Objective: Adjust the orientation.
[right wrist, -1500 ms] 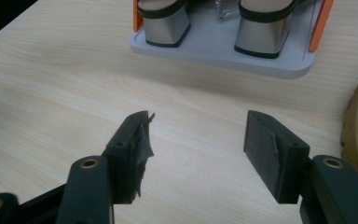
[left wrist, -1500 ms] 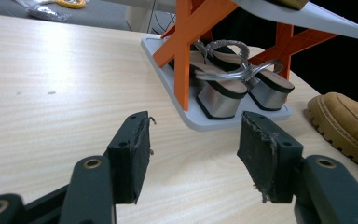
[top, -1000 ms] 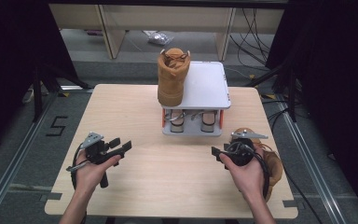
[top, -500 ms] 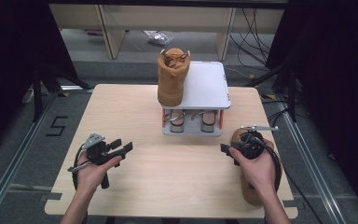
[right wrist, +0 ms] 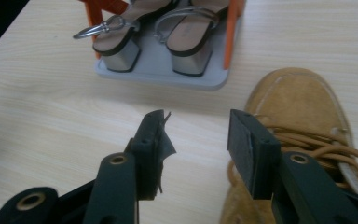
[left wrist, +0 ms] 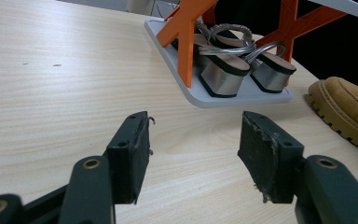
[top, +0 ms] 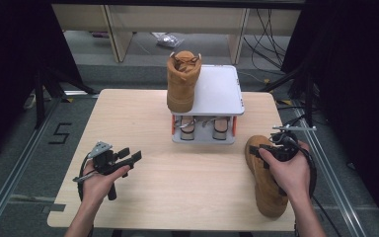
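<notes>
A tan lace-up boot (top: pixel 265 190) lies on the right side of the wooden table (top: pixel 187 182), its toe toward the rack. My right gripper (top: pixel 266 150) hovers open over the boot's laced top; in the right gripper view (right wrist: pixel 196 123) the right jaw sits above the laces of the boot (right wrist: pixel 298 98) and bare table shows between the jaws. A matching boot (top: pixel 182 81) stands upright on the white top shelf of the rack (top: pixel 219 89). My left gripper (top: pixel 132 154) rests open at the table's front left, holding nothing, jaws (left wrist: pixel 193 126) pointing toward the rack.
A pair of silver block-heel sandals (top: pixel 202 127) sits on the rack's lower shelf between orange posts (left wrist: pixel 186 42). The right half of the top shelf is bare. The boot's toe (left wrist: pixel 349 105) lies just right of the rack's base. Cables run off the table's right edge.
My right hand and gripper have shifted right and come over the boot on the table, which now shows more fully. The left gripper has barely moved.
</notes>
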### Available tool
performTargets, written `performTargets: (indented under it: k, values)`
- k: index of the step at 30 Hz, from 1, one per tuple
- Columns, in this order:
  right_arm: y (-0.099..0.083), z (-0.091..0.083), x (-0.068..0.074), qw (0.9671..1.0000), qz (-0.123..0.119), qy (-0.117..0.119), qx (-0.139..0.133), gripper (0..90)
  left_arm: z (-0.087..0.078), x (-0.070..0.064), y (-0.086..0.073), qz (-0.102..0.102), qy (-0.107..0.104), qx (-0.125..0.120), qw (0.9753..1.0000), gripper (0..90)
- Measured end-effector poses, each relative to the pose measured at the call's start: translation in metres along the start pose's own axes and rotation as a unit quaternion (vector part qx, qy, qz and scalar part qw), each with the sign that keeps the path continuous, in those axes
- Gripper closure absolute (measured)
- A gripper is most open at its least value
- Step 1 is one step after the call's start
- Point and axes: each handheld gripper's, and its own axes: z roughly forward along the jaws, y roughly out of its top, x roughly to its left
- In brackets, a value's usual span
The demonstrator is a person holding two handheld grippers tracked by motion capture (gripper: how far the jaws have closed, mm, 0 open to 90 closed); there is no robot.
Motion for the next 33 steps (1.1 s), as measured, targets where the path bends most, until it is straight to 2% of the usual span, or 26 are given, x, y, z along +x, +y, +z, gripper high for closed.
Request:
performTargets:
  k: [1, 2, 4, 5, 7, 8, 13, 14, 15, 16, 17, 18, 19, 20, 21, 27, 29, 30, 31, 32, 33]
  values:
    - [0.001, -0.002, -0.002, 1.0000, 0.000, -0.001, 0.002, 57.4, 0.000, 0.000, 0.000, 0.000, 0.000, 0.000, 1.0000, 42.5]
    - [0.001, -0.001, -0.006, 0.9999, -0.014, -0.010, -0.001, 57.3, 0.000, 0.000, 0.000, -0.002, 0.000, 0.000, 1.0000, 42.5]
    - [0.002, -0.004, -0.009, 0.9999, -0.010, -0.008, -0.002, 57.3, 0.001, 0.000, 0.000, -0.003, 0.000, 0.000, 1.0000, 42.5]
    - [0.002, -0.005, -0.013, 0.9998, -0.015, -0.010, -0.001, 57.2, 0.001, 0.000, 0.000, -0.002, -0.001, 0.001, 1.0000, 42.5]
    - [0.003, -0.007, -0.016, 0.9998, -0.005, -0.019, 0.003, 57.0, 0.001, -0.001, 0.000, -0.001, -0.001, 0.000, 1.0000, 42.5]
    - [0.002, -0.008, -0.019, 0.9997, -0.011, -0.022, 0.004, 56.9, 0.001, -0.001, 0.000, -0.001, -0.002, 0.000, 1.0000, 42.5]
    - [0.002, -0.011, -0.030, 0.9990, -0.007, -0.043, 0.005, 56.4, 0.001, -0.001, 0.000, -0.003, -0.001, -0.003, 1.0000, 42.6]
    - [0.001, -0.013, -0.032, 0.9991, -0.008, -0.041, 0.011, 56.4, 0.001, -0.001, 0.000, -0.002, -0.001, -0.002, 1.0000, 42.6]
    - [0.000, -0.014, -0.030, 0.9990, 0.015, -0.041, 0.013, 56.3, 0.001, -0.001, 0.000, -0.002, -0.001, -0.002, 1.0000, 42.6]
    - [0.000, -0.014, -0.032, 0.9990, 0.011, -0.043, 0.010, 56.2, 0.001, -0.001, -0.001, -0.001, -0.002, -0.001, 1.0000, 42.6]
    - [-0.001, -0.015, -0.037, 0.9989, -0.005, -0.045, 0.011, 56.2, 0.001, -0.002, -0.001, -0.002, -0.002, 0.000, 1.0000, 42.6]
    - [-0.001, -0.016, -0.038, 0.9987, -0.005, -0.049, 0.012, 56.1, 0.001, -0.002, -0.001, -0.002, -0.002, 0.000, 1.0000, 42.6]
    - [-0.002, -0.017, -0.036, 0.9985, 0.016, -0.051, 0.015, 56.0, 0.001, -0.003, -0.001, -0.003, -0.001, -0.001, 1.0000, 42.6]
    - [-0.002, -0.017, -0.038, 0.9985, 0.012, -0.052, 0.015, 55.9, 0.001, -0.003, -0.001, -0.002, -0.002, 0.000, 1.0000, 42.6]
    - [-0.003, -0.018, -0.042, 0.9986, -0.002, -0.051, 0.014, 55.8, 0.001, -0.003, -0.001, -0.001, -0.002, -0.001, 1.0000, 42.6]
    - [-0.005, -0.022, -0.049, 0.9977, 0.000, -0.065, 0.018, 55.3, 0.001, -0.003, -0.001, -0.002, -0.001, 0.000, 1.0000, 42.6]
    - [-0.006, -0.023, -0.047, 0.9976, 0.024, -0.063, 0.016, 55.1, 0.001, -0.003, -0.001, -0.001, -0.001, 0.000, 1.0000, 42.6]
    - [-0.006, -0.023, -0.048, 0.9973, 0.027, -0.066, 0.017, 54.9, 0.001, -0.003, -0.001, -0.002, 0.000, 0.001, 1.0000, 42.6]
    - [-0.007, -0.023, -0.053, 0.9975, 0.005, -0.068, 0.016, 54.6, 0.001, -0.003, -0.002, -0.001, -0.002, 0.002, 1.0000, 42.6]
    - [-0.007, -0.024, -0.055, 0.9974, 0.005, -0.069, 0.017, 54.6, 0.001, -0.003, -0.002, 0.000, -0.003, 0.001, 1.0000, 42.6]
    - [-0.008, -0.025, -0.052, 0.9969, 0.032, -0.069, 0.019, 54.5, 0.001, -0.003, -0.002, 0.000, -0.003, 0.002, 1.0000, 42.6]
